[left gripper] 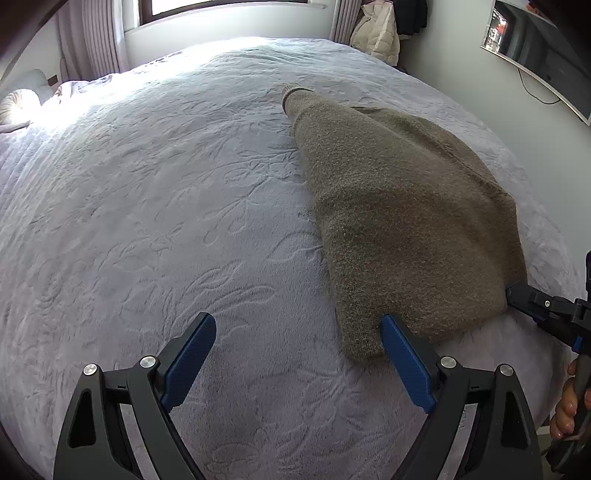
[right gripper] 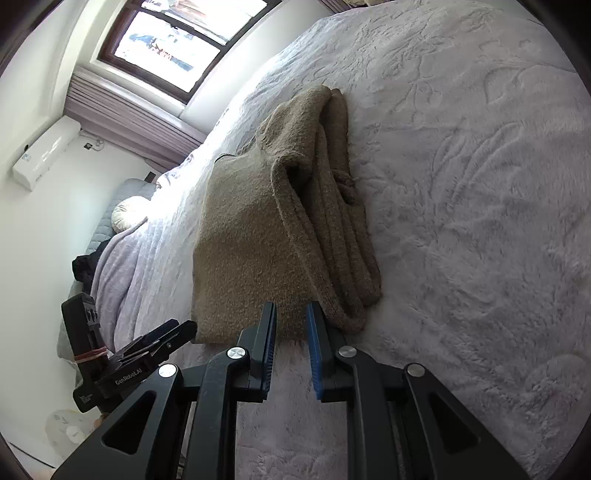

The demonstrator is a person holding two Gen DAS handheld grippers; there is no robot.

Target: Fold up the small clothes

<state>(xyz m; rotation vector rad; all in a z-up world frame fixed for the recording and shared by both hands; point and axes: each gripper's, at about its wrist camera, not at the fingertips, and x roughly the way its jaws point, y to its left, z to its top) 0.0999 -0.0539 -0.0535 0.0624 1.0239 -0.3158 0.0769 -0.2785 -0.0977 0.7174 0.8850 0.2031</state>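
Observation:
A brown knit sweater (left gripper: pixel 399 229) lies on the bed's pale lilac blanket (left gripper: pixel 166 203), one sleeve stretched toward the far side. In the right wrist view the sweater (right gripper: pixel 243 236) shows a flat body with the sleeves bunched in folds along its right side. My right gripper (right gripper: pixel 291 314) has its jaws narrow, with the sweater's near hem between the pads. From the left wrist view the right gripper (left gripper: pixel 517 291) bites the sweater's near right corner. My left gripper (left gripper: pixel 297 319) hangs open over bare blanket, its right finger just over the hem's left corner. The left gripper (right gripper: pixel 173 332) holds nothing.
A window with curtains is beyond the bed's far edge. A pale jacket (left gripper: pixel 376 33) hangs in the corner and a dark screen (left gripper: pixel 535 51) is on the right wall. A pillow (left gripper: pixel 18 107) lies at the head. A person's hand (left gripper: pixel 565 406) holds the right gripper's handle.

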